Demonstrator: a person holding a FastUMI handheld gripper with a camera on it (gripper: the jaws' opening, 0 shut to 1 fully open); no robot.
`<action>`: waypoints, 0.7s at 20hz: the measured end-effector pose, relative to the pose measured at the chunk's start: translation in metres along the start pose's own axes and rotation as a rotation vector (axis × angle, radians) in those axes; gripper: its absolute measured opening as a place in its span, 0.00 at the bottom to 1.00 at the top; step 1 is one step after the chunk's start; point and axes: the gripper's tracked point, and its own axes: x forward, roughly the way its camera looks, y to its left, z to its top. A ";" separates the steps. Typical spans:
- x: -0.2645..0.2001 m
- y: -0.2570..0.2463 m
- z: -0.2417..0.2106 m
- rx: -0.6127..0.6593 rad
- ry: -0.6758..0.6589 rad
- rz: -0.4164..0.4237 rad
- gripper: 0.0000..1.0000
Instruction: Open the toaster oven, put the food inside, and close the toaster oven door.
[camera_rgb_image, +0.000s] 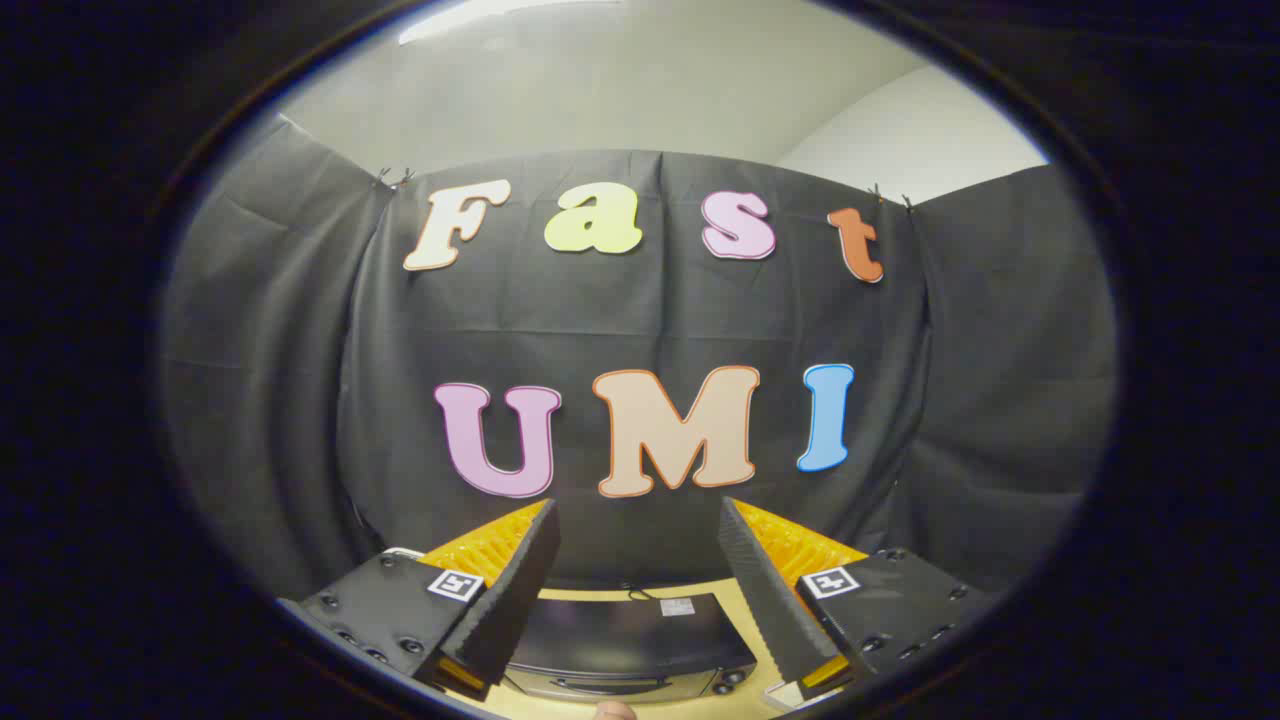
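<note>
My gripper (637, 520) is held high and stands open, with a wide gap and nothing between its fingers (510, 590). Far below, seen through that gap, the black toaster oven (625, 640) sits on a light wooden table (745, 610). I see its flat top and a strip of its front with a handle and knobs; the door looks shut. A small rounded pale brown thing (612, 709), maybe the food, peeks out just in front of the oven, mostly cut off.
The booth's black cloth wall (640, 330) hangs behind the table and wraps round both sides. Above it are a pale wall and ceiling with a light strip (500, 15). A white object (790, 697) lies by the oven's front right corner.
</note>
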 end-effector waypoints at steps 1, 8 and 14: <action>0.000 -0.001 -0.001 -0.003 0.002 -0.002 1.00; 0.002 -0.004 -0.006 -0.011 0.013 -0.017 1.00; 0.000 -0.007 0.002 -0.007 -0.008 -0.028 1.00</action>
